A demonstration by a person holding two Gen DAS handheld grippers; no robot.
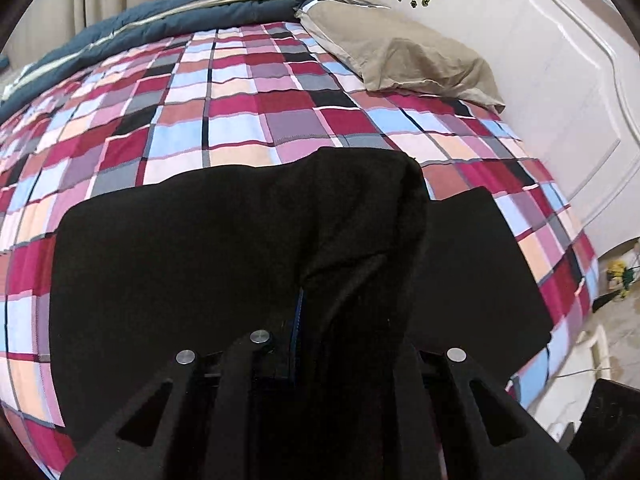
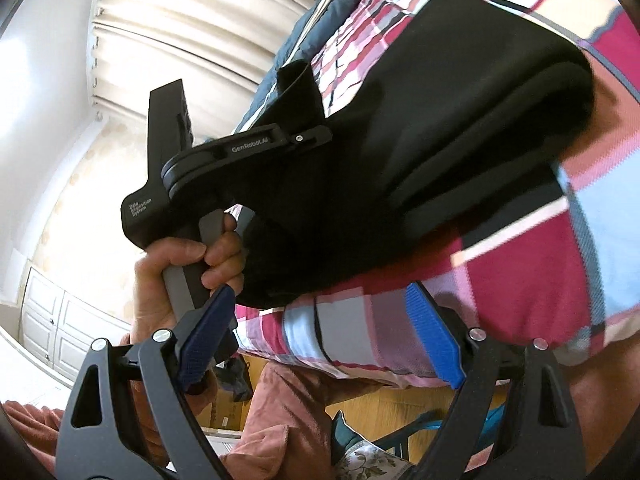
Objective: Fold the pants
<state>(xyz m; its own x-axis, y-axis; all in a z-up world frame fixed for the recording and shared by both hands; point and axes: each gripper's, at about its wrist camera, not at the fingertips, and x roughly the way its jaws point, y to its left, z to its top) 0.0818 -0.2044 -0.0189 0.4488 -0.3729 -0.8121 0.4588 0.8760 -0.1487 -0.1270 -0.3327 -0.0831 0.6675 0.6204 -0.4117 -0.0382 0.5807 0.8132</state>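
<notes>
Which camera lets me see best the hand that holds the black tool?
The right wrist view. It shows the person's left hand wrapped around the grey handle of the left tool, whose fingers are shut on the black pants. The left wrist view shows none of that hand, only the tool's own arms and the pants hanging from them.

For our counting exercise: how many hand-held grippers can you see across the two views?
2. The left hand-held gripper is clamped on the black pants over the checked bedspread. The right hand-held gripper stands open at the bed's edge, empty.
</notes>
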